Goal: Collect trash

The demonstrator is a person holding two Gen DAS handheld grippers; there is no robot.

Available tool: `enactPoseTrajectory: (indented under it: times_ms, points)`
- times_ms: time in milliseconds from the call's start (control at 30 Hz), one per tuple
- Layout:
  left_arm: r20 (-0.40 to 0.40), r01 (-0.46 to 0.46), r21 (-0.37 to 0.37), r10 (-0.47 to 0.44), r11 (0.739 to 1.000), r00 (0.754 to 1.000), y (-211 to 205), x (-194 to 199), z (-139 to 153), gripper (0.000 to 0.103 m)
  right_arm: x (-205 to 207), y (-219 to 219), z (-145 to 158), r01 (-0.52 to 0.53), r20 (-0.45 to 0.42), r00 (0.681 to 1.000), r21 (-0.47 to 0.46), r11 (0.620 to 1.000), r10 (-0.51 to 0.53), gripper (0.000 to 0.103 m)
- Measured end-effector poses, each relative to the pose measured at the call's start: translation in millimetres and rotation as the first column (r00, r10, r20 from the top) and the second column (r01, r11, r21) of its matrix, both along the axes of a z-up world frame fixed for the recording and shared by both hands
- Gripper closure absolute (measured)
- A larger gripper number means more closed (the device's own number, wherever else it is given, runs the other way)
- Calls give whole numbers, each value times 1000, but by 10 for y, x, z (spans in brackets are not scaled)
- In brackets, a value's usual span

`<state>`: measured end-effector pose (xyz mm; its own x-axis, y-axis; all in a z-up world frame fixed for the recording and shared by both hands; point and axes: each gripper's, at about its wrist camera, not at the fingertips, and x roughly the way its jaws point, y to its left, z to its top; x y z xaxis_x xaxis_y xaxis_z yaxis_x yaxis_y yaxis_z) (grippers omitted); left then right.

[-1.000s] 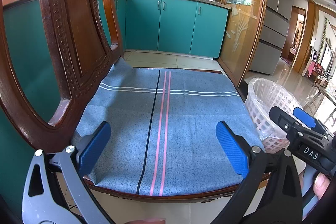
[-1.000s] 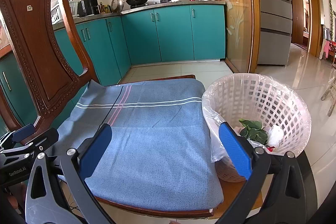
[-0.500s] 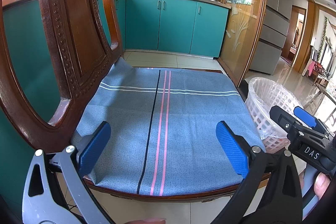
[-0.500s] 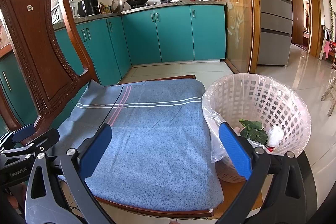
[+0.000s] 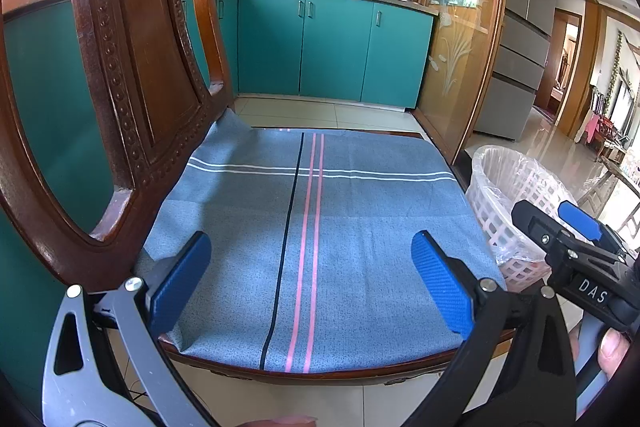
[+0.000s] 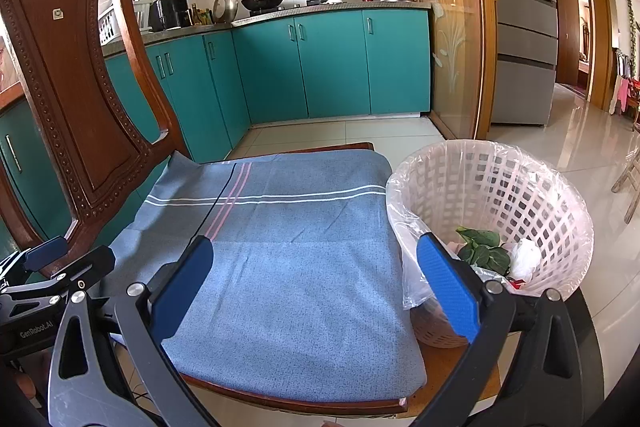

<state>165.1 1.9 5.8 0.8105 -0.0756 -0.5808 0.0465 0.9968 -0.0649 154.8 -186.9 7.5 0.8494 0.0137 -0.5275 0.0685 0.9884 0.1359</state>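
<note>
A white lattice trash basket (image 6: 520,187) lined with a clear bag stands at the right of the chair; it also shows in the left wrist view (image 5: 508,195). Inside lie green leaves (image 6: 482,247) and white crumpled trash (image 6: 526,259). A blue striped cloth (image 5: 312,227) covers the wooden chair seat, with no trash on it. My left gripper (image 5: 310,263) is open and empty above the seat's front. My right gripper (image 6: 314,267) is open and empty, its right finger in front of the basket's near rim. The right gripper also shows in the left wrist view (image 5: 576,247).
The carved wooden chair back (image 6: 72,87) rises at the left. Teal kitchen cabinets (image 5: 332,47) with pots on the counter stand behind. A glass-panelled wooden door frame (image 5: 460,47) and a grey fridge (image 6: 524,27) are at the right, over a tiled floor (image 6: 580,147).
</note>
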Motion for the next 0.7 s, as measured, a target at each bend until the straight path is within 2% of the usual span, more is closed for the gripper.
enactPoseTrajectory:
  times_ms: [700]
  points:
    - [7, -7, 6, 7, 1000, 1000, 0, -22, -2, 3, 7, 23, -15, -6, -7, 1000, -3, 1000, 6, 4]
